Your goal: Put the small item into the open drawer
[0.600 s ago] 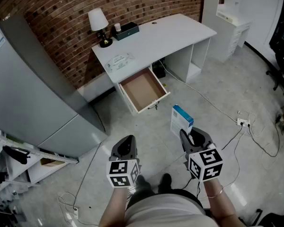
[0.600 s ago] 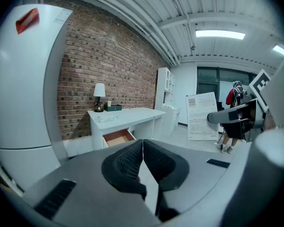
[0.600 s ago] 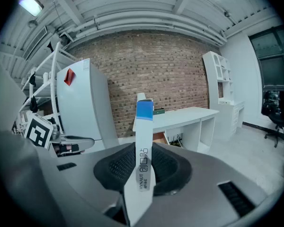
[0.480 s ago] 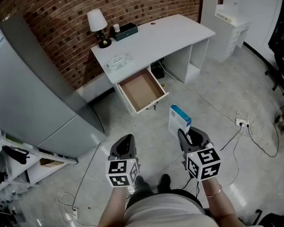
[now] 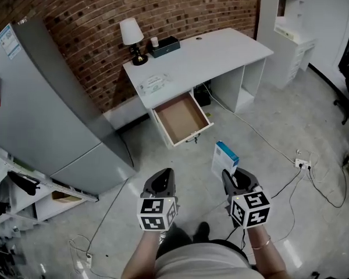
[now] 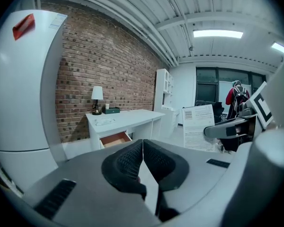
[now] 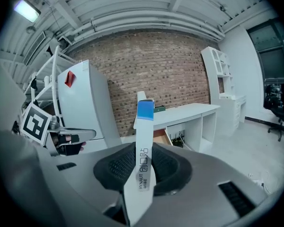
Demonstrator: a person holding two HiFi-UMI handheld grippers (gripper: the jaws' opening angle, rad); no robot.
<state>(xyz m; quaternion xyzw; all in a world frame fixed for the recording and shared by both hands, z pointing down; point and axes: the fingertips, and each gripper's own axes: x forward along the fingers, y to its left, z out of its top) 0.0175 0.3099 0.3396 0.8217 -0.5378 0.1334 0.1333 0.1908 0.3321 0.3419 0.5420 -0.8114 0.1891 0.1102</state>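
A flat white box with a blue end stands upright in my right gripper, whose pads are shut on its narrow sides. My left gripper is shut with nothing in it, held level with the right one at waist height. The open drawer juts out from under a white desk, some way ahead of both grippers. Its brown bottom looks bare.
A grey fridge stands to the left against the brick wall. On the desk are a lamp, a dark box and a paper. Cables and a power strip lie on the floor at right. A white shelf unit is far right.
The whole scene has slid slightly right and down in the head view as the person moves toward the desk. Both grippers keep their hold and spacing.
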